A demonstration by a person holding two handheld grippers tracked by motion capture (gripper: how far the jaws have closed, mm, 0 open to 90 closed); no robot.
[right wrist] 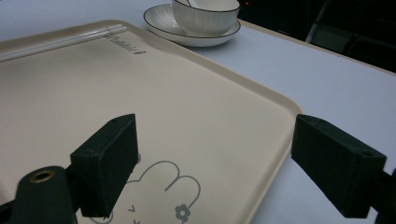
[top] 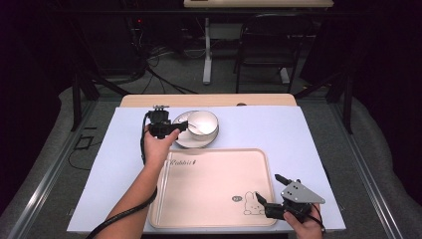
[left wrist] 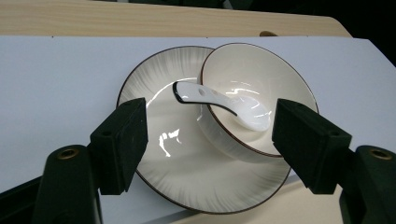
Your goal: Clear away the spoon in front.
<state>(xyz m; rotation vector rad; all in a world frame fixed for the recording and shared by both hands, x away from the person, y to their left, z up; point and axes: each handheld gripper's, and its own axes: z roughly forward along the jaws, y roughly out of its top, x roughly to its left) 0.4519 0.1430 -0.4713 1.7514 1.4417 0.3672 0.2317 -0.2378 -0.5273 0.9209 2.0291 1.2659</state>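
The left tongs (top: 171, 127) gape wide and empty just beside a bowl (left wrist: 259, 98) holding a white spoon (left wrist: 224, 100), set on a plate (left wrist: 187, 154) on the table (top: 298, 129). The right tongs (top: 271, 191), equally wide and empty, straddle the near right rim of the beige tray (top: 209, 189), which bears a rabbit drawing (top: 254, 204) and script reading "Rabbit". The left gripper view reveals holes in the spoon's handle.

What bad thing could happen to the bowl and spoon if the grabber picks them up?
The open left gripper hovers over the white ribbed plate. The white ceramic bowl sits off-centre, toward one side of that plate, so it might slide if the plate tips. The white spoon rests loose in the bowl, its handle over the rim, so a knock could flip it out.
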